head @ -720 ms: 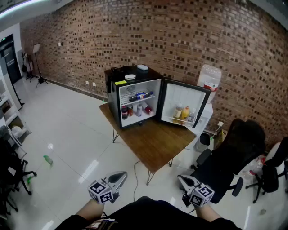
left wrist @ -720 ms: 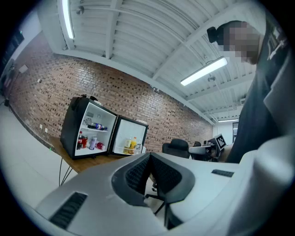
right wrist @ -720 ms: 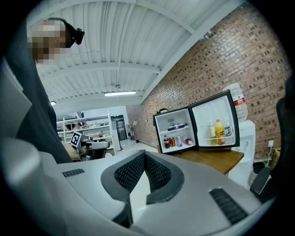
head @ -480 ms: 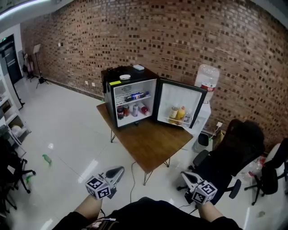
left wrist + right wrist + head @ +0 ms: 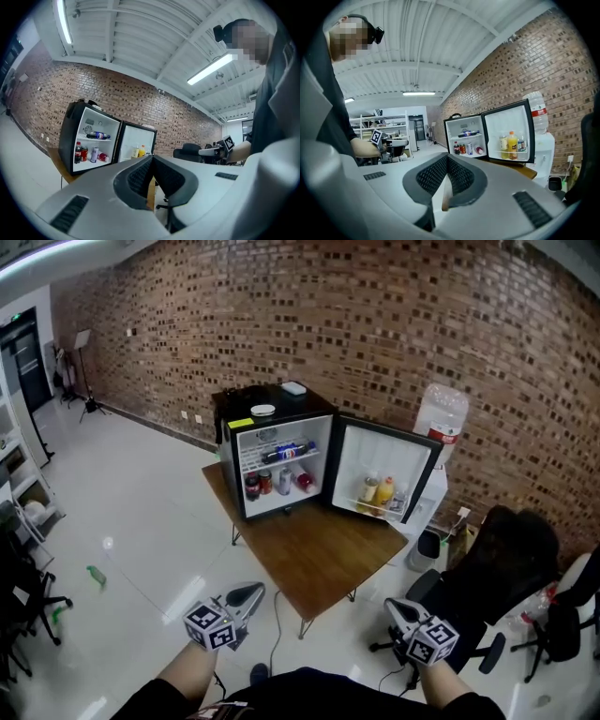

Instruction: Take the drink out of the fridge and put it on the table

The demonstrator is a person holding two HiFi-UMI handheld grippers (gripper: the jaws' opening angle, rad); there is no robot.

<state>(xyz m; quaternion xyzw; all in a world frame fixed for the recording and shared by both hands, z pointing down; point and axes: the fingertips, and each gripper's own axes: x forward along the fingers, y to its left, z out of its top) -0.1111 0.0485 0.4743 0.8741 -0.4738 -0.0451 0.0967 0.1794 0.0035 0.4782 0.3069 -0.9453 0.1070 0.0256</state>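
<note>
**Both hand-held grippers shut and empty; drinks inside the open fridge**

Head view: a black mini fridge [image 5: 239,399] stands on the far end of the wooden desk [image 5: 314,549], toward 12 o'clock. Its door [image 5: 386,460] is swung open toward 3 o'clock. A blue-labelled bottle [image 5: 288,453] lies on the upper shelf, and cans [image 5: 265,482] stand on the fridge floor below it. More bottles [image 5: 378,491] sit in the door rack. The left hand-held gripper [image 5: 248,593] is at 7 o'clock and the right hand-held gripper [image 5: 396,607] at 5 o'clock. Both are over the white floor, on the near side of the desk and apart from it.

Left gripper view: the left hand-held gripper [image 5: 151,159] has its jaws pressed together with nothing between them. The fridge [image 5: 68,136] shows at 9 o'clock, with the blue-labelled bottle [image 5: 97,136] on its shelf.

Right gripper view: the right hand-held gripper [image 5: 446,159] has its jaws closed on nothing. The fridge [image 5: 474,124] sits toward 3 o'clock, with an orange bottle [image 5: 512,142] upright in the door [image 5: 506,119] rack.
</note>
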